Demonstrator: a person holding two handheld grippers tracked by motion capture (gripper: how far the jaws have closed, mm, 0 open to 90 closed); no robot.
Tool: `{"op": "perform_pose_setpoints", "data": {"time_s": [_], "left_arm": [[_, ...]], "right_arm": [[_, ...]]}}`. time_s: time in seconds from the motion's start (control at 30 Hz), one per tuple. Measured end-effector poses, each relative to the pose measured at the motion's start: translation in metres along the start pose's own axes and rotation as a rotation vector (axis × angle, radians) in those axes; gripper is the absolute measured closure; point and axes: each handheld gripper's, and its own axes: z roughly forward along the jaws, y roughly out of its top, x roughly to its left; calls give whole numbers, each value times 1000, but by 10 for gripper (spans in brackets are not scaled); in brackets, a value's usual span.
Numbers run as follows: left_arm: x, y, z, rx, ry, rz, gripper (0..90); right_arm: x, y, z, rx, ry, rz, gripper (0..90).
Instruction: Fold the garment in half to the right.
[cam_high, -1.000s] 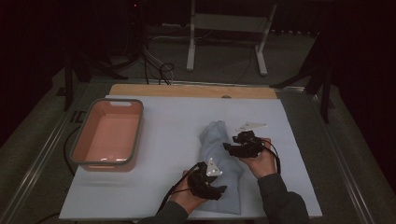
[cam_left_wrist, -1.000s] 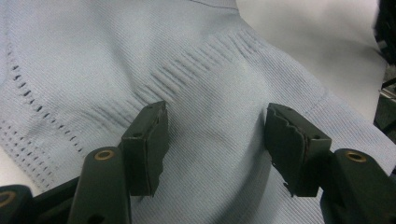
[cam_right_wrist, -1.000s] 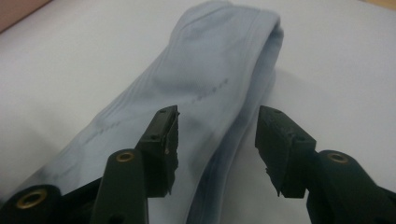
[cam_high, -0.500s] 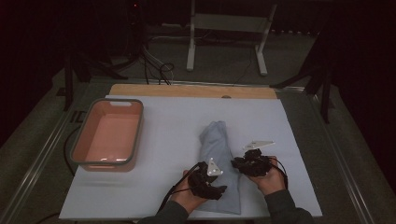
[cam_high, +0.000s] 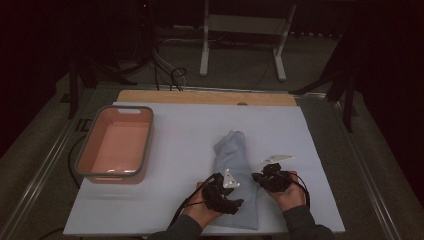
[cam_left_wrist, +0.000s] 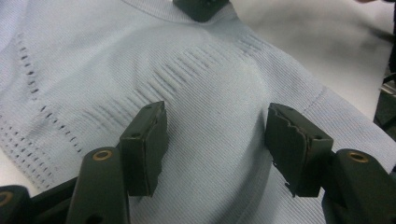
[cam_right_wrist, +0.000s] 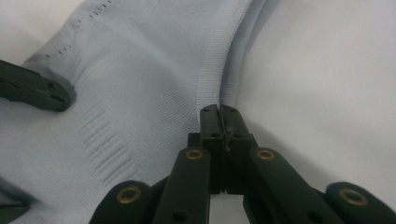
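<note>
Since a second ago, the right gripper (cam_high: 261, 176) has dropped nearer, to the garment's right edge, its jaws closing onto the hem. That pale blue garment (cam_high: 233, 165) lies folded near the desk's (cam_high: 300, 130) front. Left gripper (cam_high: 235, 202) rests on it, jaws apart.

Dim, dark surroundings; lit table; close views softly blurred.

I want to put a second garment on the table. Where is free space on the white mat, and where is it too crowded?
Free: the mat between the pink bin and the folded blue garment, and the strip right of the garment. Crowded: the near edge, where the left gripper and right gripper work on it.
</note>
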Motion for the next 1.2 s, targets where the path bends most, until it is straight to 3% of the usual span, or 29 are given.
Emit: {"op": "perform_pose_setpoints", "data": {"time_s": [0.3, 0.47, 0.67, 0.83, 0.93, 1.13, 1.2], "left_arm": [[1, 1, 3, 7, -2, -10, 407], [1, 2, 5, 10, 0, -15, 408], [0, 2, 6, 21, 6, -13, 406], [-1, 2, 6, 22, 5, -15, 405], [-1, 2, 6, 18, 6, -16, 405], [1, 2, 5, 16, -9, -21, 404], [4, 1, 4, 1, -21, -42, 404]], "right_arm": [[2, -2, 5, 20, -51, -27, 900], [2, -2, 5, 16, -46, -21, 897], [7, -4, -10, -19, -59, 6, 582], [11, -11, -23, -40, -52, 27, 421], [13, -16, -26, -47, -42, 40, 374], [17, -22, -29, -50, -21, 54, 373], [20, -26, -29, -44, -9, 51, 363]]}}
